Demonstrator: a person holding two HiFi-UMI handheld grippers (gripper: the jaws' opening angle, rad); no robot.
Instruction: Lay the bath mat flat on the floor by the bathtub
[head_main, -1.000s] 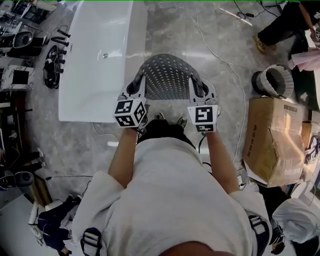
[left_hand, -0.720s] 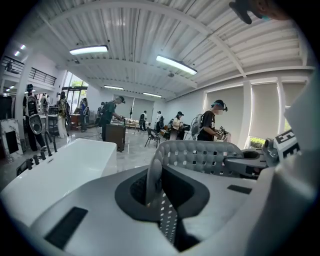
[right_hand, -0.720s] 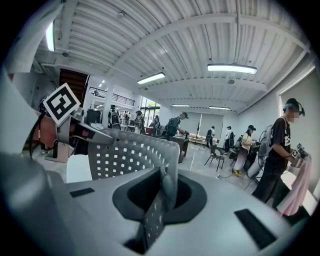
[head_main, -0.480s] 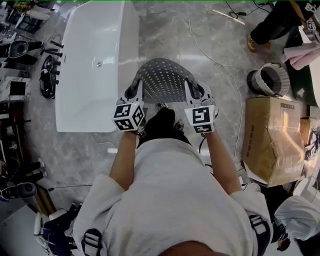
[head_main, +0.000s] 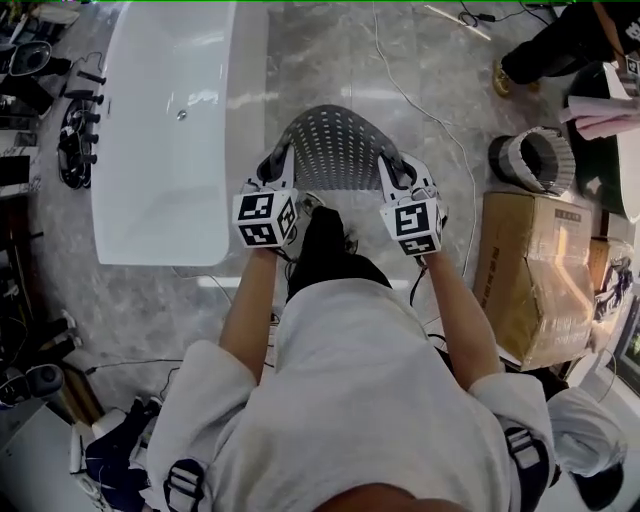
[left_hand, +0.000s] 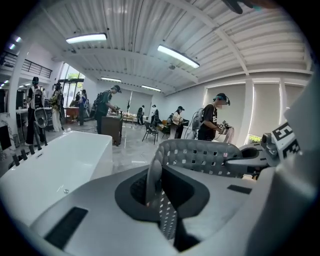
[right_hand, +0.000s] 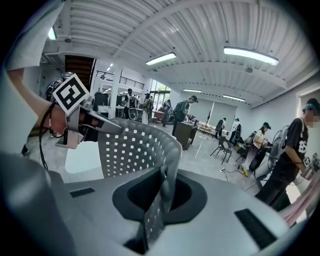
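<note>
The person is standing on the marble floor (head_main: 330, 60) and holding the bath mat (head_main: 335, 150) up in front of the body, just above the centre of the head view. The mat is grey and dotted with small holes, and it is arching away from the person in a curved sheet between the two grippers, not lying flat on the floor.

The left gripper (head_main: 274, 165) is pinching the mat's left edge. In the left gripper view its jaws are pressing together on a fold of the perforated mat (left_hand: 200, 155), which is standing up between them at the gripper (left_hand: 157, 195). The right gripper (head_main: 393, 168) is pinching the opposite edge. In the right gripper view its jaws are likewise closing tight on the mat (right_hand: 135, 147) at the gripper (right_hand: 159, 197), with the sheet curving off to the left of that frame.

The white bathtub (head_main: 170, 150) is filling the upper left of the head view, and the mat is hanging just to its right. A cardboard box (head_main: 530, 280) is sitting at the right edge, with a round grey container (head_main: 535, 160) above it. A thin white cable (head_main: 440, 125) is trailing across the floor at the upper right.
</note>
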